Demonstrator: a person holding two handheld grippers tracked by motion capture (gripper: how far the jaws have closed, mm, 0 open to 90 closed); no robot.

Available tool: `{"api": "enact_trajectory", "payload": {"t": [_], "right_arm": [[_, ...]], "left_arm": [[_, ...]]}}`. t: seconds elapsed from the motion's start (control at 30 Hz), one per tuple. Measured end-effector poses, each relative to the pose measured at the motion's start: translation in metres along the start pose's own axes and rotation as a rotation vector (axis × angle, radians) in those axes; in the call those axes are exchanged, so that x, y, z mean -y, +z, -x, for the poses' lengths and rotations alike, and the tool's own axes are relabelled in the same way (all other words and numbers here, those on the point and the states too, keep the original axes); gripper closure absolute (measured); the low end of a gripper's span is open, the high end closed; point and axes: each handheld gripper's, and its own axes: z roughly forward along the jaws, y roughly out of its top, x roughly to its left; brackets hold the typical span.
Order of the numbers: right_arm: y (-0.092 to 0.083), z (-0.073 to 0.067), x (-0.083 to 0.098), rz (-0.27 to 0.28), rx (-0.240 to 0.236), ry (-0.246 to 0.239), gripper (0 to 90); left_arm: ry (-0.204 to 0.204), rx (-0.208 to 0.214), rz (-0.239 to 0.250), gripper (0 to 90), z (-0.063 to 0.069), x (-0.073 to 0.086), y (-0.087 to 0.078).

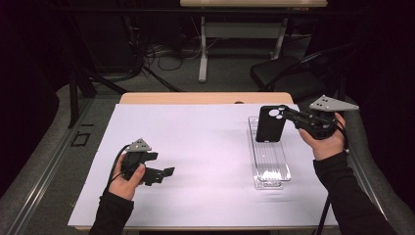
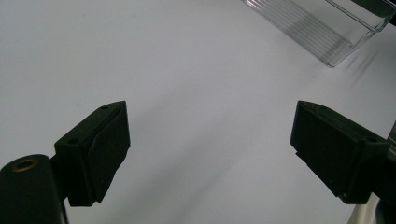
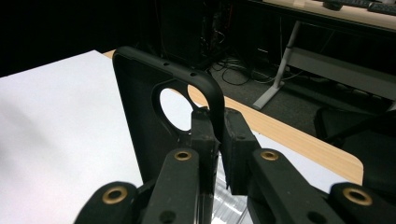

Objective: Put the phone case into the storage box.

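Held thing: a black, soft-looking phone case with a round camera cut-out (image 1: pixel 270 123) is being held upright above the far end of a clear, long plastic tray (image 1: pixel 272 171), on the right part of the desk (image 1: pixel 195 147), which is covered in white.

Right tongs (image 1: pixel 288 113): they are being kept clamped on the thin side rim of the case, near the camera cut-out; in the right gripper view the two jaws are pressing this rim (image 3: pixel 215 116) from both sides.

Left tongs (image 1: pixel 164 165): they are being held apart, with nothing between them, low over the bare white surface and well apart from the tray.

Risk, the grip: only a narrow edge is being pinched, so the case is probably able to swing or slip out if it is being tilted or moved quickly.

Risk, the tray: the tray is looking light; if the lower edge of the case is being pushed against a wall instead of between the walls, the tray could be shifted or tipped.

Risk, no support: the tray is not being steadied by the left tongs, so any knock is being taken by the tray alone.

Risk, the view: the bottom of the case is hidden behind the jaws in the right gripper view, so the aim into the tray is difficult to judge.
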Motion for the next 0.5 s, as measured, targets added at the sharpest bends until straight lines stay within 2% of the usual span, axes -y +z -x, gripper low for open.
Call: {"api": "enact_trajectory", "payload": {"t": [0.5], "right_arm": [[0.030,0.016,0.006,-0.014,0.034,0.007,85.0]], "left_arm": [[-0.006,-0.008,0.003,12.3,-0.003,0.002,-0.002]]}}
